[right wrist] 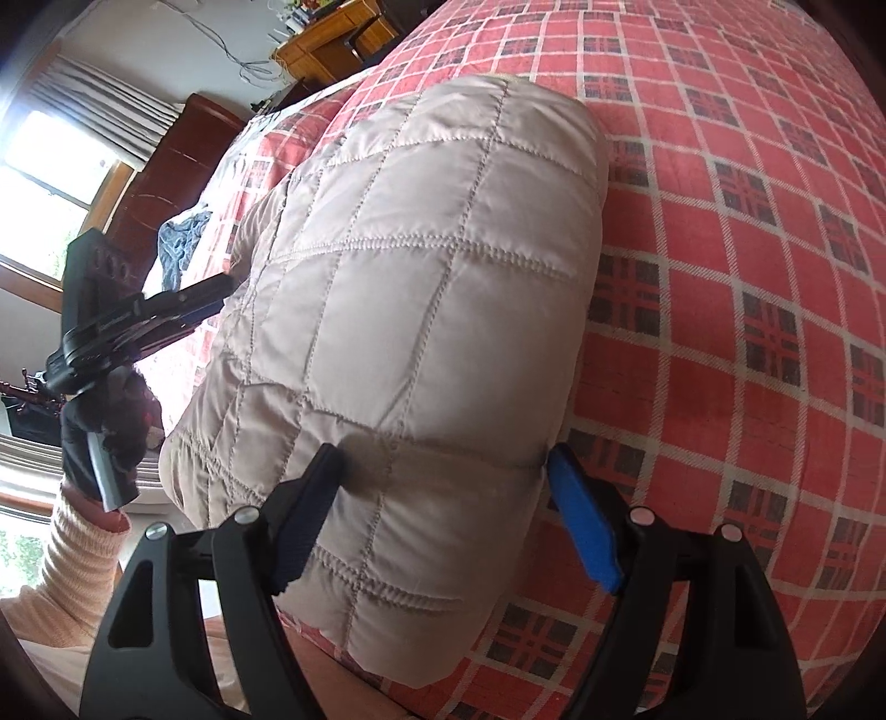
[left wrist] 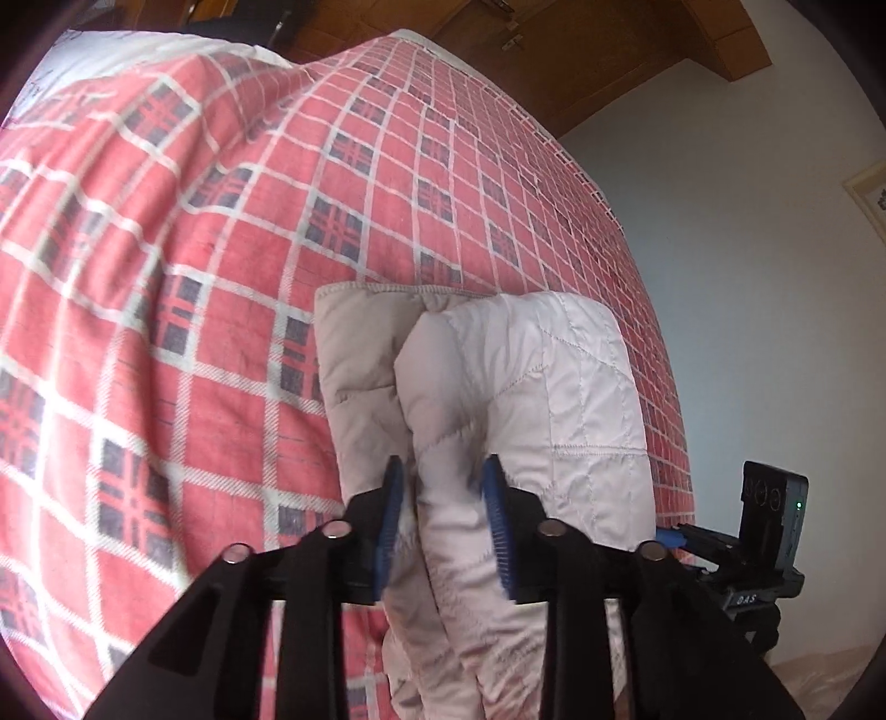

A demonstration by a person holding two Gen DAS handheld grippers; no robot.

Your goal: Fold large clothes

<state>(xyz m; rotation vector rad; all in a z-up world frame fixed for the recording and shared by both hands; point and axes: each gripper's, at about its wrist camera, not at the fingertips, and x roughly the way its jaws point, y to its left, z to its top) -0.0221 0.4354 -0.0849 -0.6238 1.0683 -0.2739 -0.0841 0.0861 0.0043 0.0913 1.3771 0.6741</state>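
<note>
— Where was the garment?

— The pale beige quilted padded jacket [right wrist: 421, 310] lay bundled up on the red, white and navy checked bed cover [right wrist: 747, 277], near the cover's edge. Its diamond stitching showed plainly from the right wrist view.

— And the left gripper [left wrist: 446, 487]?

— Its blue-padded fingers [left wrist: 498, 515] were pinching a thick fold of that jacket [left wrist: 498, 387], the padding bulging up between and above them. In the right wrist view that same gripper [right wrist: 210, 293] reached in at the jacket's far side, held by a dark-gloved hand [right wrist: 105, 432] with a ribbed peach sleeve [right wrist: 77, 548] behind it.

— The right gripper [right wrist: 443, 471]?

— Spread wide. The black finger [right wrist: 310, 498] touched the bundle's near end, the blue finger [right wrist: 581, 520] stood just beside its other flank, and the jacket sat between them without being squeezed.

— Anything further out?

— A crumpled blue cloth [right wrist: 180, 243] lay on the bed beyond the jacket, next to a dark wooden headboard [right wrist: 177, 160]. Past that were a bright window with grey pleated curtains [right wrist: 94, 105] and a light wooden desk [right wrist: 326, 39] against the wall
</note>
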